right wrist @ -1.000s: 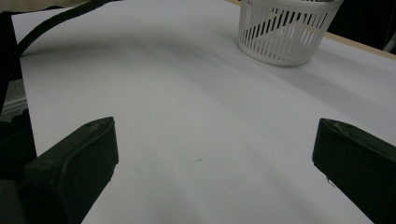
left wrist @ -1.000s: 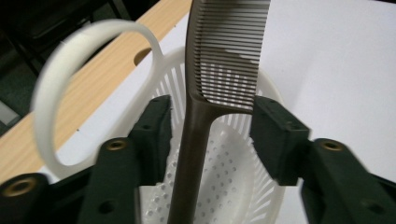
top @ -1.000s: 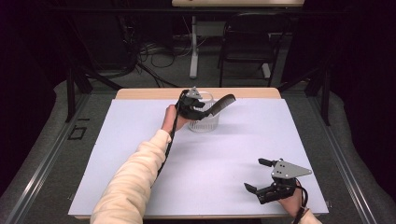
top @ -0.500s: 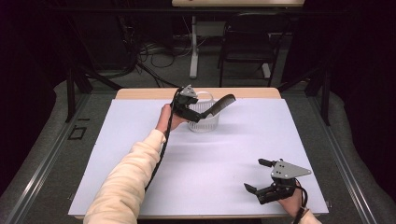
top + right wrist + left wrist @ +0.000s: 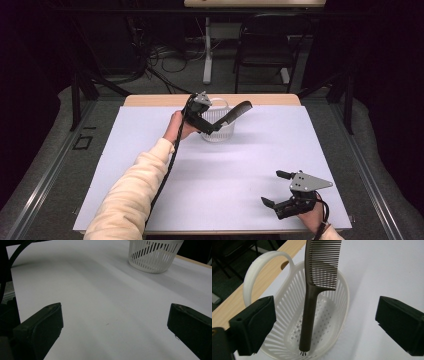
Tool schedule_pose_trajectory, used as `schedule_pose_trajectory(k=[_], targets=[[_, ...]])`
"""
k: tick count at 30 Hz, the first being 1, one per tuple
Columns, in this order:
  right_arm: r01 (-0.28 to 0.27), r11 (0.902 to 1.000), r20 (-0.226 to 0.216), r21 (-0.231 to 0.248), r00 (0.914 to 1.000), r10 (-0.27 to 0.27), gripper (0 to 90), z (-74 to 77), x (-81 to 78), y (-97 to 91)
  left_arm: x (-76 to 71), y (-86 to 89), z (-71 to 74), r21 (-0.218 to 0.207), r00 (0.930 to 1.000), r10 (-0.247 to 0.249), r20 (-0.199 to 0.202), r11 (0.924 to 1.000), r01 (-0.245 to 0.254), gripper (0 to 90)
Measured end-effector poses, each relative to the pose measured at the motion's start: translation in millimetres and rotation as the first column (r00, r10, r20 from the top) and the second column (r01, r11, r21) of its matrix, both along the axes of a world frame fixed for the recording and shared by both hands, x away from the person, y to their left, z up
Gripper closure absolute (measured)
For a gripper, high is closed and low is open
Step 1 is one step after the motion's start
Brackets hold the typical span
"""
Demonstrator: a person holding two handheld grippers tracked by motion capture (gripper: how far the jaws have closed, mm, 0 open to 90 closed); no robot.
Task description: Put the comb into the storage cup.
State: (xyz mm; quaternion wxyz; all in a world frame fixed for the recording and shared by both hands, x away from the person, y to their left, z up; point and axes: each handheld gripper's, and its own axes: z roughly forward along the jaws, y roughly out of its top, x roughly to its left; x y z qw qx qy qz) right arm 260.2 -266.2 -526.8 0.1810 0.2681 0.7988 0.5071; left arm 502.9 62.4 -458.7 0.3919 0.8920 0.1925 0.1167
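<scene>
Comb (image 5: 312, 302) stands in the white basket (image 5: 342, 290), leaning on its rim. My left gripper (image 5: 324, 322) has just been opening, nothing pinched now. Right gripper (image 5: 277, 187) rests wide apart. Next I'd pull my left hand back gently.

Basket (image 5: 218, 125) stands on the counter (image 5: 150, 150), near its far edge, about mid-width. Comb (image 5: 236, 112) stands in the basket, handle end down on the basket floor, toothed end up and leaning out over the rim toward the right in the high view. Left gripper (image 5: 207, 120) sits just at the basket's left side, over the rim; in the left gripper view the comb stands between its jaws, touching neither. Right gripper (image 5: 279, 189) lies well apart from the basket, at the counter's near right corner, low over bare surface. Chair (image 5: 265, 45) stands on the floor beyond the counter.
</scene>
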Motion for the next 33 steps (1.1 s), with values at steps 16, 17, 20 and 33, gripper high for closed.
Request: schedule_pose_trajectory(k=[16, 17, 20, 33], targets=[[0.001, 1.0, -0.007, 0.003, 1.0, -0.001, 0.0, -0.7, 0.7, 1.1, -14.5, 23.1, 14.5, -0.003, 0.9997, 0.022, 0.007, 0.9998, -0.022, 0.2], [0.001, 1.0, -0.007, 0.004, 1.0, -0.001, 0.0, -0.8, 0.7, 1.1, -15.3, 25.8, 15.6, -0.001, 0.9997, 0.024, 0.004, 0.9997, -0.024, 0.2], [0.0, 1.0, -0.008, 0.001, 1.0, 0.0, 0.0, -0.9, 1.3, 1.0, -18.6, 34.3, 17.6, 0.0, 0.9993, 0.038, 0.002, 0.9993, -0.038, 0.2], [0.0, 1.0, -0.015, 0.001, 0.9999, 0.0, 0.0, -1.1, 2.3, 1.2, -33.8, 62.4, 17.3, 0.033, 0.9954, 0.093, -0.024, 0.9952, -0.092, 0.3]])
